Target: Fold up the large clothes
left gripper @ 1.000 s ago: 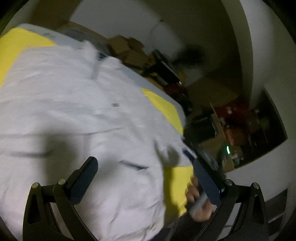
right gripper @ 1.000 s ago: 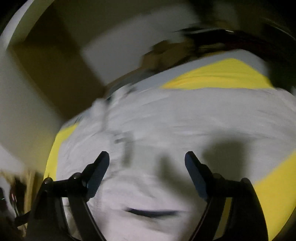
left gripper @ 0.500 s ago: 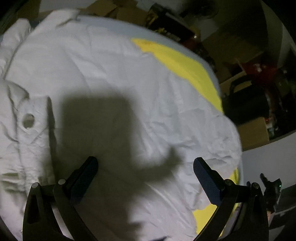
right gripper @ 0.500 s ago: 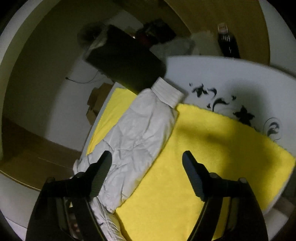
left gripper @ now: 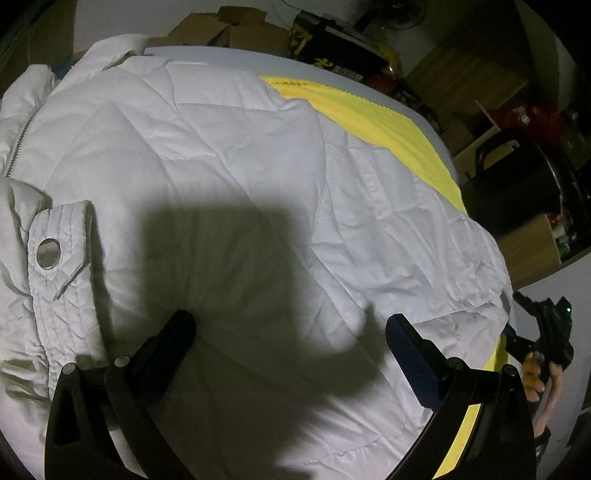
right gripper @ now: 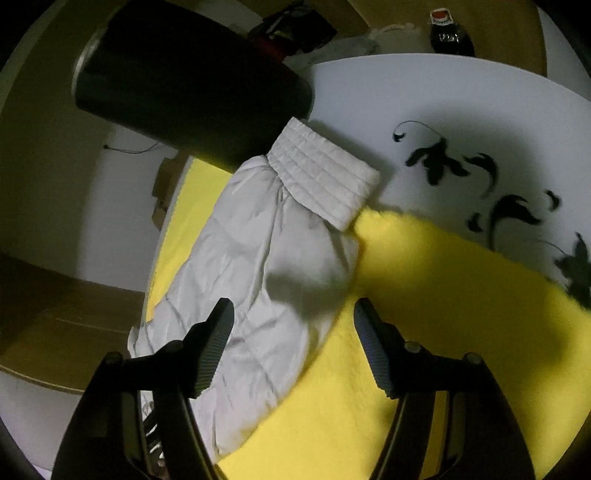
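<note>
**White jacket spread on a yellow-covered table**

A yellow cloth (left gripper: 373,122) covers the table (right gripper: 461,107) in a dim room. Left view: the white jacket (left gripper: 221,166) fills the frame; the left gripper (left gripper: 290,332) hangs wide open and empty above it. Right view: the sleeve (right gripper: 266,251) runs centre-left; the right gripper (right gripper: 293,315) is closing over it, pads not yet pressing.

Yellow blanket (right gripper: 424,332) spread over a white table (right gripper: 461,110) with black floral print; cardboard boxes (left gripper: 221,29) behind; dark bottle (right gripper: 448,33) at the far edge.
</note>
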Action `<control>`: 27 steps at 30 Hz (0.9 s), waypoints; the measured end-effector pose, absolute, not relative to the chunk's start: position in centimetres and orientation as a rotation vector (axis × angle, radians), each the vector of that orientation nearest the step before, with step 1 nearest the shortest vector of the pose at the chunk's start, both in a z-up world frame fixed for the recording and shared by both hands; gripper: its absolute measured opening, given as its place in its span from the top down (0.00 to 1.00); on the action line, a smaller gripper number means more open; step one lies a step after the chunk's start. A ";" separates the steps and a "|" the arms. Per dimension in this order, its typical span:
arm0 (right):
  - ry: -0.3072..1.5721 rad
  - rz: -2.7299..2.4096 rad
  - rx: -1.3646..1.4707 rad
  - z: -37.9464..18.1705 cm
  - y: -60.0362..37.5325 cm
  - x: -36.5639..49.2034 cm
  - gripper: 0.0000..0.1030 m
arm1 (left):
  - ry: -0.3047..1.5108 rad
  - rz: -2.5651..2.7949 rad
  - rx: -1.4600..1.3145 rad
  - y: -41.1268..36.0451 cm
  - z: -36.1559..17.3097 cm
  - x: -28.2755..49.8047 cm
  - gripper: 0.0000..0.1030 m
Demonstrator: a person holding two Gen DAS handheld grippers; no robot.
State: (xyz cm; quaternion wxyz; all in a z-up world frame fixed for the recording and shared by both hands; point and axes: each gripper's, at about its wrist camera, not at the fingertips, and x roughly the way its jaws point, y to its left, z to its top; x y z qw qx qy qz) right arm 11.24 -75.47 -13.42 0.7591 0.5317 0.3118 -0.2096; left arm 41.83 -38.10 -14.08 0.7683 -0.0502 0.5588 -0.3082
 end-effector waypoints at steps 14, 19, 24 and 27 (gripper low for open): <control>0.546 -0.472 0.791 -1.8 -67.1 13.4 0.95 | 1.184 -0.860 -0.455 -30.8 -9.0 42.3 0.00; 0.474 -0.348 0.657 4.7 -59.9 16.0 0.95 | 1.126 -0.897 -0.506 -25.8 -5.7 39.6 0.00; 0.495 -0.214 0.588 8.4 -52.3 19.6 0.96 | 1.065 -0.886 -0.573 -16.5 -3.4 35.3 0.00; 0.546 -0.105 0.550 9.5 -45.9 23.2 0.96 | 1.009 -0.841 -0.616 -10.5 -2.9 32.7 0.00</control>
